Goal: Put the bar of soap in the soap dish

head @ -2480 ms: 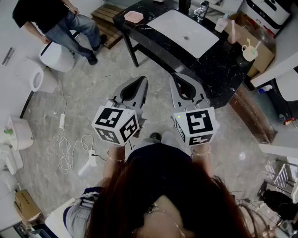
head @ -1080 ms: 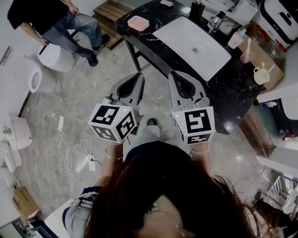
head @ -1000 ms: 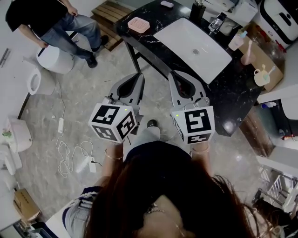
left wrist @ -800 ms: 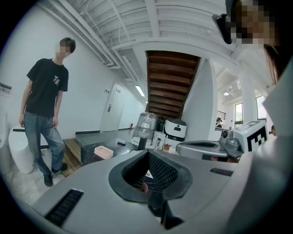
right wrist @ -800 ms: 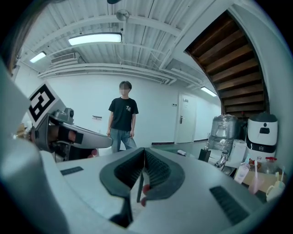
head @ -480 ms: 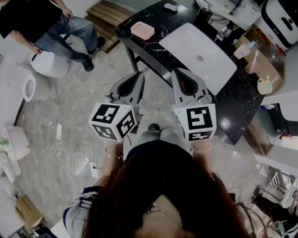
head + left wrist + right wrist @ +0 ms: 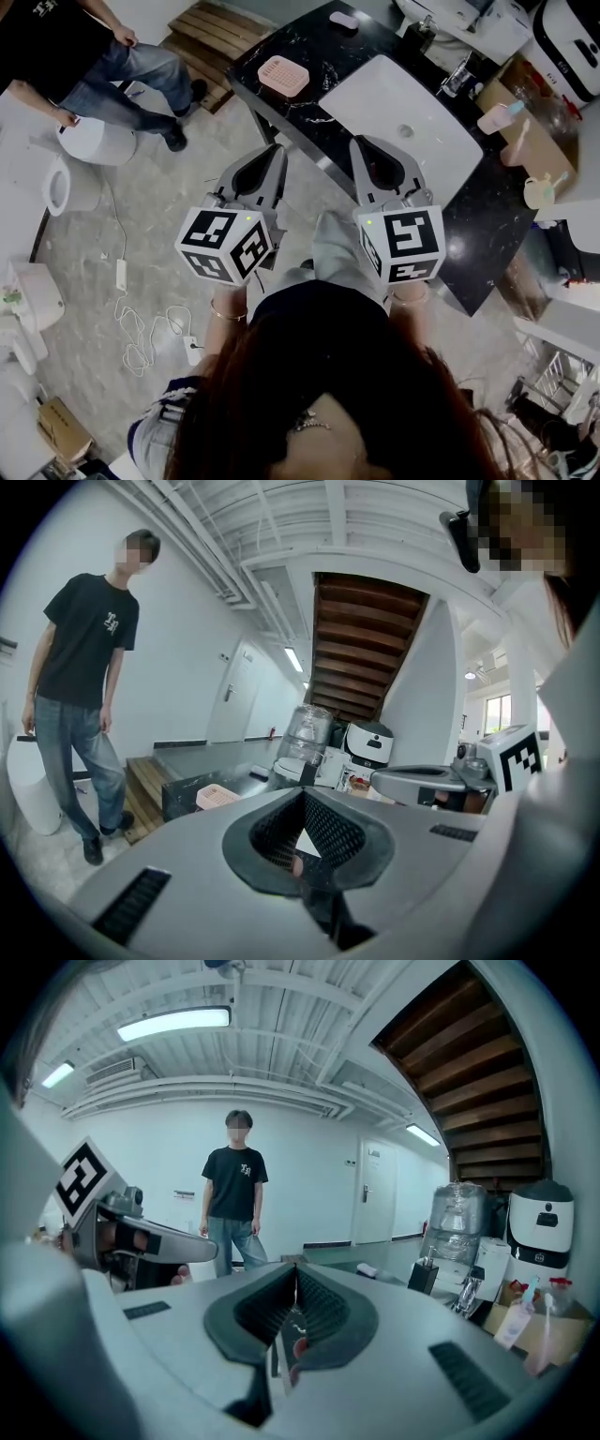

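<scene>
I am holding my left gripper and right gripper closed and empty before the black counter, where the bar of soap is lying apart from the pink soap dish.

Pink soap dish, black marbled counter

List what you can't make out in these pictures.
Soap: head view, too small to tell its shape or which side is up.
Dish: head view, too small to tell if it is empty; left gripper view, the low angle hides its inside.
Bystander: head view, the top edge cuts off the upper body.
</scene>
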A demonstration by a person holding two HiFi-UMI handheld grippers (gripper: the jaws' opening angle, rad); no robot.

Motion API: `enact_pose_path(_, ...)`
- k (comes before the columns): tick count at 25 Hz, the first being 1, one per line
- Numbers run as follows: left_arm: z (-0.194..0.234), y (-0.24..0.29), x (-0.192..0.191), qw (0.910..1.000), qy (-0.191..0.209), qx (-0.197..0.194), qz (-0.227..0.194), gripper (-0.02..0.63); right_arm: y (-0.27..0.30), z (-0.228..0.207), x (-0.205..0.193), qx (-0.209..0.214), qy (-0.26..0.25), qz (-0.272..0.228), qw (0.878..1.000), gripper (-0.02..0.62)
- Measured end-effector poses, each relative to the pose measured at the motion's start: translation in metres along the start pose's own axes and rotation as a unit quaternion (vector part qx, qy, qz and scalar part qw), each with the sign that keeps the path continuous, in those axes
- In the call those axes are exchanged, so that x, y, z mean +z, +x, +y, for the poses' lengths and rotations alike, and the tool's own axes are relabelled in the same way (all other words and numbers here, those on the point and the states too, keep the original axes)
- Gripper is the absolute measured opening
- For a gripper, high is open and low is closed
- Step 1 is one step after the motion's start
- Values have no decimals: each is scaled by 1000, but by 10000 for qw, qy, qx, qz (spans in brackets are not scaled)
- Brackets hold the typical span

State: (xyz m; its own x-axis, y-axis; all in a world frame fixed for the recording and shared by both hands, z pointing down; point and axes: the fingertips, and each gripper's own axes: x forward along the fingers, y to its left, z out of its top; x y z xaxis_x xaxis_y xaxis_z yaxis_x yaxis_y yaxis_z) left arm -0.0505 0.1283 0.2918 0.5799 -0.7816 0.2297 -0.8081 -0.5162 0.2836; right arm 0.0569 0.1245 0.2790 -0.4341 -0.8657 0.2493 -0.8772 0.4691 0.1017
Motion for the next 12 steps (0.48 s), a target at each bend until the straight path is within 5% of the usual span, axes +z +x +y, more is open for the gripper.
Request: enact_pose_path(12,25,102,40,9997,81,245,-26,-6,61,-101,18,-12,49,-163,9999,9)
